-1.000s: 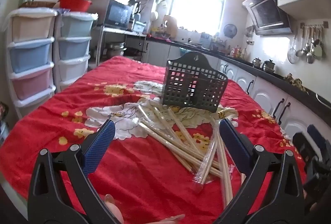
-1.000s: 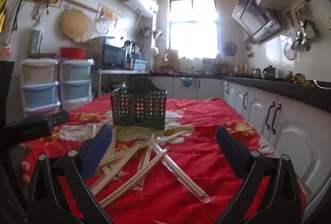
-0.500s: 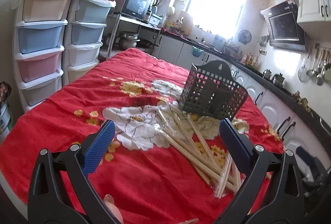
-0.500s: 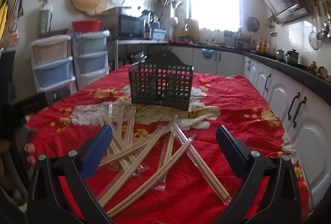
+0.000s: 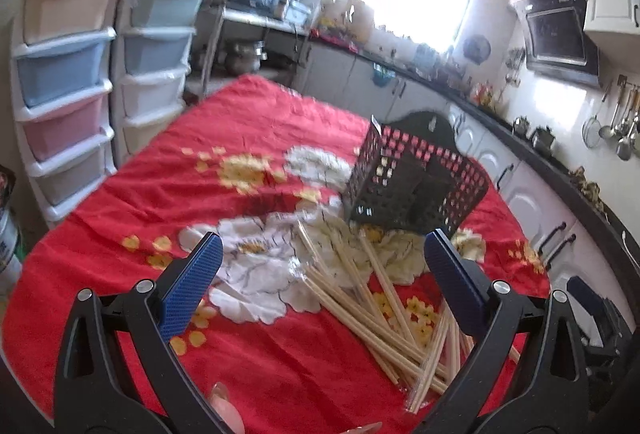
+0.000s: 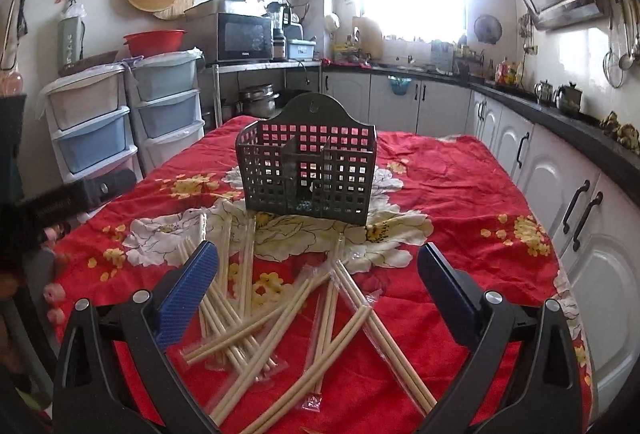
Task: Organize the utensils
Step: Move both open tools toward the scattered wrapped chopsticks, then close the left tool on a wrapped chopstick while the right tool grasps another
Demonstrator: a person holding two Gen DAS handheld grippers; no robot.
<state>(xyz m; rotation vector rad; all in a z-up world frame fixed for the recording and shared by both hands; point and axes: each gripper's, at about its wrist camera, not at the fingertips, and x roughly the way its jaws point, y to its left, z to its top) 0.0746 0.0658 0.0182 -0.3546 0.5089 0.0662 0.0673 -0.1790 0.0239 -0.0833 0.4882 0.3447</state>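
Observation:
Several pairs of wooden chopsticks in clear sleeves lie scattered on the red flowered tablecloth. Behind them stands an upright dark perforated utensil basket with compartments. My right gripper hangs open above the pile, nothing between its blue pads. In the left wrist view the chopsticks lie to the right of centre, the basket beyond them. My left gripper is open and empty over the cloth, left of the pile.
Plastic drawer towers stand beyond the table's left edge. A counter with white cabinets runs along the right. The other gripper's dark body shows at the left edge of the right wrist view.
Both grippers have tilted down and moved nearer the pile; the chopsticks and basket sit lower and larger in view. The left view has swung left. Both stay open.

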